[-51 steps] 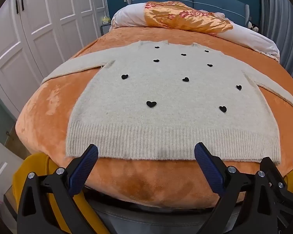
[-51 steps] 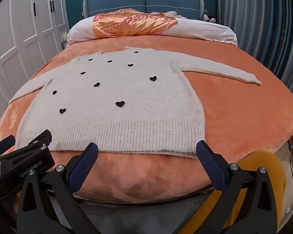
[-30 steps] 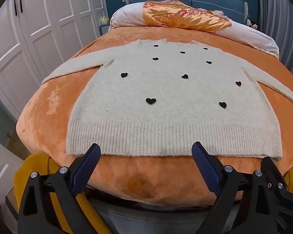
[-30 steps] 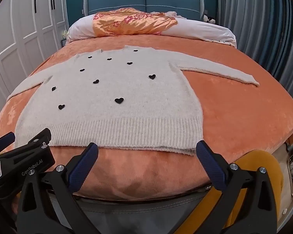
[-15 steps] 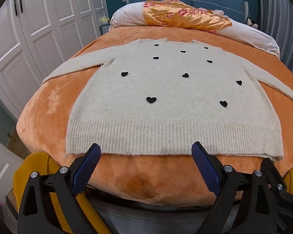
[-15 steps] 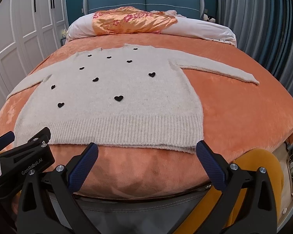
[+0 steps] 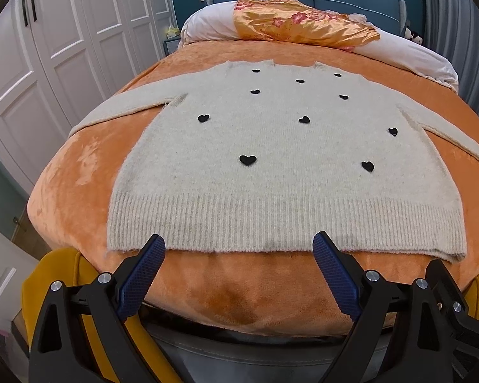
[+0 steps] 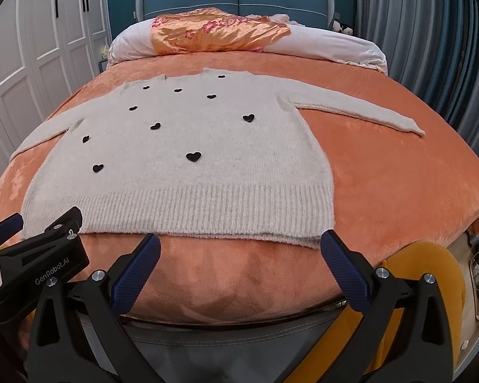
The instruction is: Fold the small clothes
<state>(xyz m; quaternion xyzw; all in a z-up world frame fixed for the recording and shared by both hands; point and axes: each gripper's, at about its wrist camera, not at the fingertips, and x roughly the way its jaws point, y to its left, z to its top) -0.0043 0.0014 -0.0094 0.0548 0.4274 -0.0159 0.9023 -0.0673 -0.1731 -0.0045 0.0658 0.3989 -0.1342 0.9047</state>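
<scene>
Cream sweater (image 7: 271, 172) flat on orange bed (image 7: 79, 172), hem near. Left gripper (image 7: 239, 249) and right gripper (image 8: 239, 245) spread, empty, at hem. Right view alone shows full right sleeve (image 8: 361, 111).

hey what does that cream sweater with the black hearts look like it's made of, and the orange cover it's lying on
The sweater looks like a soft, fuzzy knit, perhaps wool or acrylic: its surface is hazy and matte, and the hem shows ribbing. The orange cover looks like plush velvet or fleece: it has a short pile with shiny, lighter patches where the nap lies differently. Exact fibres cannot be told from the pictures.
</scene>
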